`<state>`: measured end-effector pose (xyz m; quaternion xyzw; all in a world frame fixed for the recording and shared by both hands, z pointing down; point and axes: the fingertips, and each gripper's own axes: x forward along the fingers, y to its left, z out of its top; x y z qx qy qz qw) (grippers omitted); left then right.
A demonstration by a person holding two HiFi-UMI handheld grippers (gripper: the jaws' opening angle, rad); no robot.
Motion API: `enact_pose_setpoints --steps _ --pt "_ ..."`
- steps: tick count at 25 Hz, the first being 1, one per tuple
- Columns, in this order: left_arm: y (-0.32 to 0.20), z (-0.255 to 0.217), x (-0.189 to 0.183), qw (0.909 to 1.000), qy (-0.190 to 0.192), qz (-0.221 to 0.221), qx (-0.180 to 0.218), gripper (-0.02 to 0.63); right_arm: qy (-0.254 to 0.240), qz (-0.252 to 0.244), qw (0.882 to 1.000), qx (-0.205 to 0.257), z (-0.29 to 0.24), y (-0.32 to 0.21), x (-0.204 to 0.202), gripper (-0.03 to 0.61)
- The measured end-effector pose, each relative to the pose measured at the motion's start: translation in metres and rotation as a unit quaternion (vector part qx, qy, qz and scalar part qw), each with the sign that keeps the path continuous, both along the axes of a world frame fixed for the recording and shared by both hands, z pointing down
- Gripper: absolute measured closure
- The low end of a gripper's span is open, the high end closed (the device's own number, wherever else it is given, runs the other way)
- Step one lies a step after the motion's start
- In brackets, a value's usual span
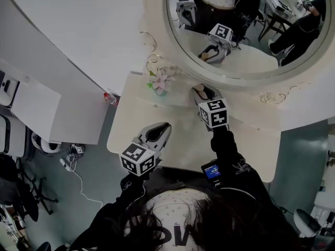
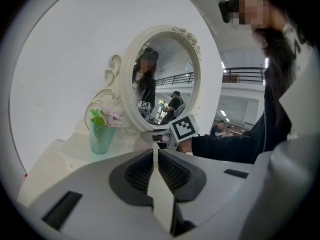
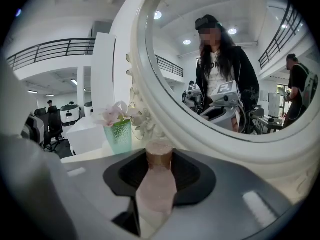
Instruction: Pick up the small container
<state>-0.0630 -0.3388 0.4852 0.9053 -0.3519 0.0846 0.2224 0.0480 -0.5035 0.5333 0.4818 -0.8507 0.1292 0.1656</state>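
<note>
A small pink container (image 3: 156, 184) with a brownish cap stands upright between the jaws of my right gripper (image 3: 159, 156), and the pads sit against its sides. In the head view the right gripper (image 1: 201, 92) is at the back of the white vanity table (image 1: 251, 145), just under the mirror's frame; the container is hidden there. My left gripper (image 1: 158, 132) hovers over the table's front left part, shut, with nothing in it. In the left gripper view its jaws meet at the left gripper's tip (image 2: 156, 152), pointing toward the right gripper's marker cube (image 2: 184, 128).
A round mirror (image 1: 246, 30) in an ornate white frame rises behind the table. A green vase of pink flowers (image 1: 159, 82) (image 2: 101, 134) (image 3: 118, 130) stands at the back left. A red-capped bottle (image 1: 109, 98) lies beyond the table's left edge. Chairs and cables are on the floor at the left.
</note>
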Motion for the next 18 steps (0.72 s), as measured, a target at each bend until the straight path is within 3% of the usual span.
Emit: enact_pose_setpoints --steps 18 --pt "0.013 0.023 0.027 0.9981 -0.006 0.05 -0.037 0.537 -0.006 -0.02 1.0 -0.012 -0.023 0.041 -0.006 0.433"
